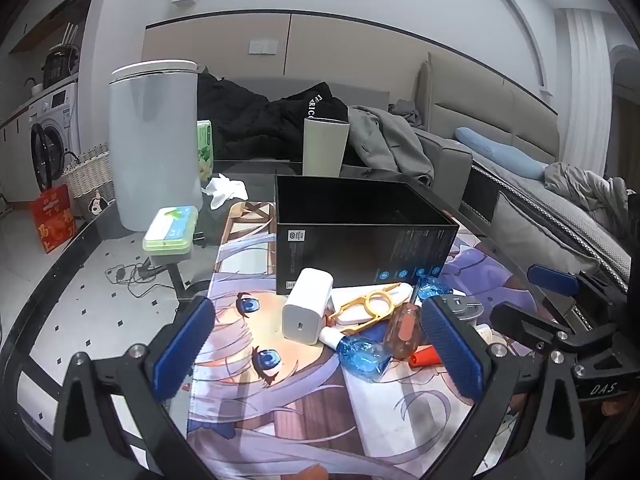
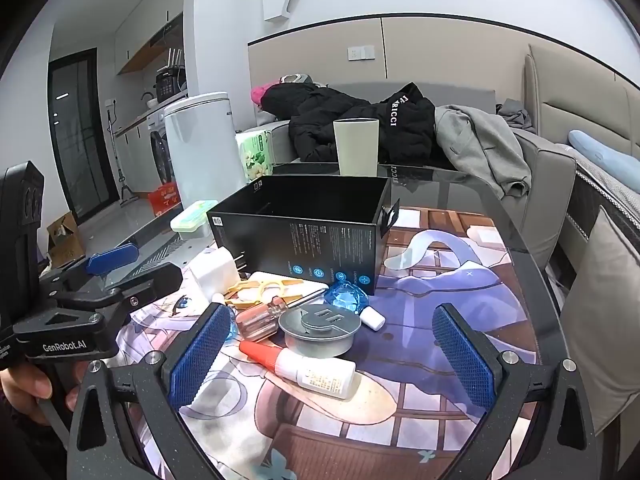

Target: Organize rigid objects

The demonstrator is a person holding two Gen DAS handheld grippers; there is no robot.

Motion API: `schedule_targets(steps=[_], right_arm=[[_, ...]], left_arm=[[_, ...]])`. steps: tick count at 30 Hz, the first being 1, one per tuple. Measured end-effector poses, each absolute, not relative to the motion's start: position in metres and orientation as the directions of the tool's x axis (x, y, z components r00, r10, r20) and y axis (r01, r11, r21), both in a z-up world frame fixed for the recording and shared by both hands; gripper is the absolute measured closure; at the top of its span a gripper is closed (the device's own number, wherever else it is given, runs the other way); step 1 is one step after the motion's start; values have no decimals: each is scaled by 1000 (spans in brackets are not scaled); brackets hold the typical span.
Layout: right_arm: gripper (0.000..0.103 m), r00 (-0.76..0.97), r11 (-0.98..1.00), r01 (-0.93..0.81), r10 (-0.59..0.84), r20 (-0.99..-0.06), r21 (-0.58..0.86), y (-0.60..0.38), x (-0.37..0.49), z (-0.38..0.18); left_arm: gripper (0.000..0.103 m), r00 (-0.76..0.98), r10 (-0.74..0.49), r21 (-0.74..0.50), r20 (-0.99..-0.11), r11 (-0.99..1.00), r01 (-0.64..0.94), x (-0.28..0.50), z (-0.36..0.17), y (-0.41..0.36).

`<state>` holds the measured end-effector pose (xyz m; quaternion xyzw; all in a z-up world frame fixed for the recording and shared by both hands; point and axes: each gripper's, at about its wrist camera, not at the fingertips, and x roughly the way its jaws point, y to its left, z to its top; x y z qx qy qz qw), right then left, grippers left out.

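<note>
- Box (image 2: 304,236): black, open-topped, on the counter (image 2: 460,188) behind the clutter; what shows of the inside looks empty. Judged the likely destination.
- Charger (image 1: 308,306): white, on its side, just in front of the box.
- Yellow tool (image 1: 370,306): flat, resting on other pieces.
- Screwdriver (image 2: 276,312): clear handle, lying in the pile.
- Tin (image 2: 318,330): round, metal, near the pile's front.
- Glue bottle (image 2: 308,368): red tip, lying nearest the right gripper.
- Blue bottles (image 1: 360,354): lying among the rest.
- Left gripper (image 1: 316,354): fingers spread wide, grasping nothing.
- Right gripper (image 2: 334,362): fingers spread wide, grasping nothing.
- Progress: nothing appears sorted yet; all pieces remain loose.
</note>
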<state>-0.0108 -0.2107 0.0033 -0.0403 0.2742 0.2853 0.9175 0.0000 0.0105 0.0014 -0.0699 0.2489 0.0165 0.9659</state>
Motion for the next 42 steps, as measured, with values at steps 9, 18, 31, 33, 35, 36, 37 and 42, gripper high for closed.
schedule_targets(steps=[9, 18, 31, 33, 35, 36, 37, 42], right_arm=[[0, 683, 837, -541, 497, -535, 86, -210, -8, 1], [0, 674, 837, -541, 491, -552, 84, -211, -9, 0], [0, 671, 838, -539, 488, -558, 84, -209, -7, 0], [0, 673, 839, -538, 487, -557, 84, -209, -7, 0], [0, 671, 838, -540, 489, -558, 85, -209, -7, 0], [0, 671, 838, -539, 488, -558, 84, -209, -7, 0], [0, 671, 838, -539, 487, -559, 83, -209, -7, 0], [0, 671, 839, -538, 487, -559, 84, -209, -7, 0]], left_arm=[[0, 874, 3, -122, -486, 990, -71, 1, 1, 11], [0, 869, -1, -120, -494, 990, -68, 3, 0, 12], [0, 868, -1, -118, -496, 991, -66, 4, -1, 11], [0, 868, -1, -116, -497, 991, -66, 4, -1, 11], [0, 868, 1, -115, -497, 991, -67, 4, -1, 11], [0, 868, 3, -112, -496, 991, -67, 3, -1, 11], [0, 869, 4, -110, -495, 992, -67, 3, -1, 11], [0, 870, 8, -106, -493, 992, -69, 2, 1, 12]])
